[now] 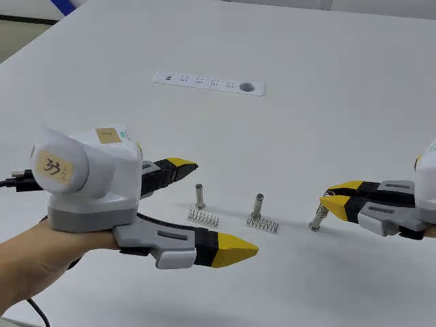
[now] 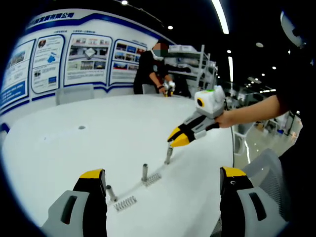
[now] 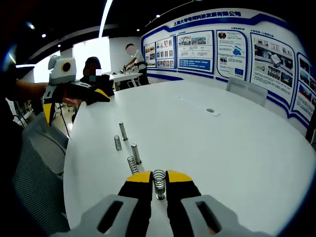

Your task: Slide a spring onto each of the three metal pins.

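Observation:
Three metal pins are on the white table (image 1: pixel 306 122). The left pin (image 1: pixel 199 195) and the middle pin (image 1: pixel 257 204) stand upright, each with a loose spring lying in front of it: one spring (image 1: pixel 203 217) and another spring (image 1: pixel 262 223). The right pin (image 1: pixel 318 218) leans. My right gripper (image 1: pixel 325 195) is at its top, shut on a third spring (image 3: pixel 159 181) that sits over that pin's upper end. My left gripper (image 1: pixel 225 208) hovers wide open, just left of the left pin. The left gripper view shows the pins in a row, nearest pin (image 2: pixel 111 193), between its open fingers (image 2: pixel 94 178).
A white power strip (image 1: pixel 208 82) is set into the table, well behind the pins. A cable (image 1: pixel 34 310) trails from the left gripper. A grey chair (image 3: pixel 34 173) stands at the table's edge, and people work at another bench (image 2: pixel 163 89) far off.

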Available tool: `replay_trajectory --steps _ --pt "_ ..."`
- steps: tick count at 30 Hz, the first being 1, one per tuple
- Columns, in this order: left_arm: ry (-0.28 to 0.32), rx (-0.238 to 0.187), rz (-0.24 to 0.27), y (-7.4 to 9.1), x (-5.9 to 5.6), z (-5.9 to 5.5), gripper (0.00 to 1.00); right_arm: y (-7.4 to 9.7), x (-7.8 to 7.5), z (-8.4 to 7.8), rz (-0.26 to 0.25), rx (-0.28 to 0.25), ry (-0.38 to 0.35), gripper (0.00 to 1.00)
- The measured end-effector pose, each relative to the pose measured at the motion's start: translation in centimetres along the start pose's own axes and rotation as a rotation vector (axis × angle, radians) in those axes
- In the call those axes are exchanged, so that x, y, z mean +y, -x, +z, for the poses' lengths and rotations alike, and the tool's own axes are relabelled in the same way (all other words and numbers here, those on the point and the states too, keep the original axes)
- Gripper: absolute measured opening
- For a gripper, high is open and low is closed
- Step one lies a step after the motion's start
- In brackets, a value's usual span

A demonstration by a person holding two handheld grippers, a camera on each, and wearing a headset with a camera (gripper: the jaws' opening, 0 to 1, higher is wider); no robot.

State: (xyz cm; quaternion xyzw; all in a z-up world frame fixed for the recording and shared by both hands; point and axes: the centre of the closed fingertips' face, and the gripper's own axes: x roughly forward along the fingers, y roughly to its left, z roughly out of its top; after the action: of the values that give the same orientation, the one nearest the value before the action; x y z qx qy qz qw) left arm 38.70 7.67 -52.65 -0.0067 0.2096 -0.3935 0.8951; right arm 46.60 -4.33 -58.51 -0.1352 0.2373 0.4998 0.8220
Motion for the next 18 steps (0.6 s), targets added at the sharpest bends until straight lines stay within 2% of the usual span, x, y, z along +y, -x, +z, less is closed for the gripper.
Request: replay_trajectory --steps 2,12,18 --pt "0.001 0.005 0.005 0.3 0.2 -0.2 0.98 -0.3 -0.1 -0.4 -0.013 0.006 0.037 0.11" --pt "-0.005 0.015 0.032 0.9 0.9 -0.4 1.0 -1.2 -0.4 -1.5 -0.03 0.007 0.014 0.11" --pt "-0.02 0.038 0.026 0.9 0.5 -0.9 1.0 -1.6 -0.4 -2.4 -0.033 0.018 0.002 0.11"
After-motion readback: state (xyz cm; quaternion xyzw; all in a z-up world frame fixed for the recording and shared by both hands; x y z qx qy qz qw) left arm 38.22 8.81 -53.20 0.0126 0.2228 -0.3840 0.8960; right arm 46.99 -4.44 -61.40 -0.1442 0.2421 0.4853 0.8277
